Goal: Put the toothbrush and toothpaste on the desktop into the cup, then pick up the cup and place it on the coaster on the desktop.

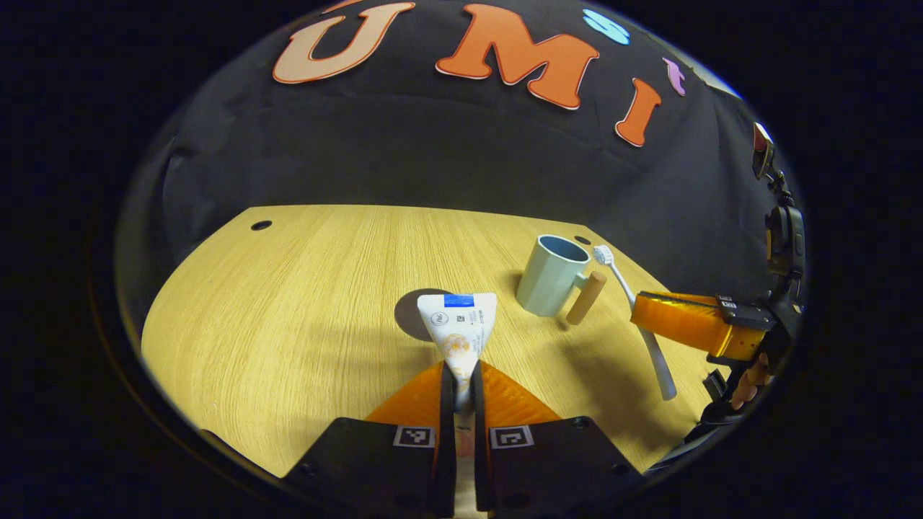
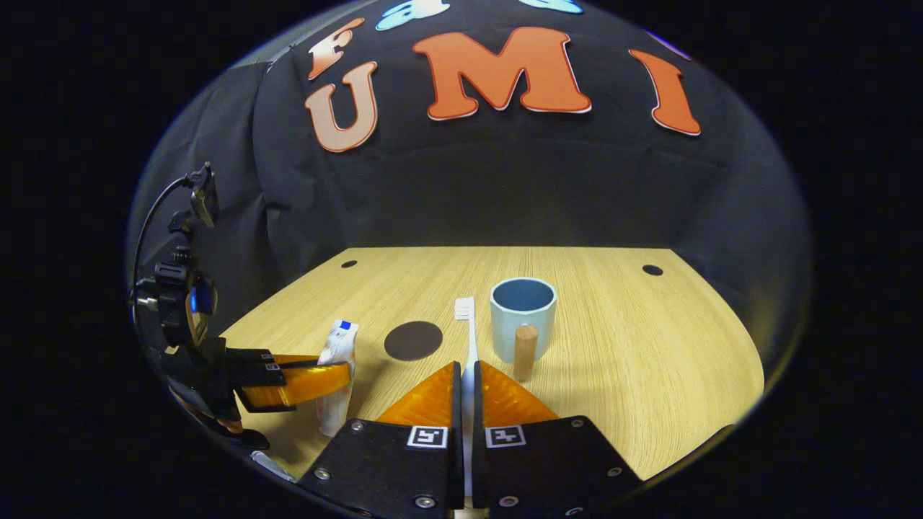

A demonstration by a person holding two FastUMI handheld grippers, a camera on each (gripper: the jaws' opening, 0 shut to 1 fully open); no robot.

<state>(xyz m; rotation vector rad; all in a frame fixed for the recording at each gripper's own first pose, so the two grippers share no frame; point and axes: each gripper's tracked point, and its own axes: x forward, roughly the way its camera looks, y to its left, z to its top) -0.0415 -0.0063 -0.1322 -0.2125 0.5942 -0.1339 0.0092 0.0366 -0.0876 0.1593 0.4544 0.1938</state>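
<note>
The toothpaste tube (image 1: 459,328) is pinched between the two fingers of the left gripper (image 1: 461,386) and is held up off the table, with its flat end pointing away from the fingers. The toothbrush (image 2: 467,339) is squeezed by its handle in the right gripper (image 2: 466,382), with the bristles at the far end. Both pairs of fingers are closed tight on these things.

The pale blue cup (image 2: 522,313) is seen just past the right gripper's tips, a little to their right. It stands upright, and its wooden handle (image 2: 525,352) faces that gripper. The dark round coaster (image 2: 412,340) lies ahead of those tips to the left, near the cup but apart from it. Nothing is on it yet.

The first step seems to be in hand: both things are lifted, but neither is in the cup. Next, each one probably needs to be carried over the cup's open top, tipped down, and let go.
</note>
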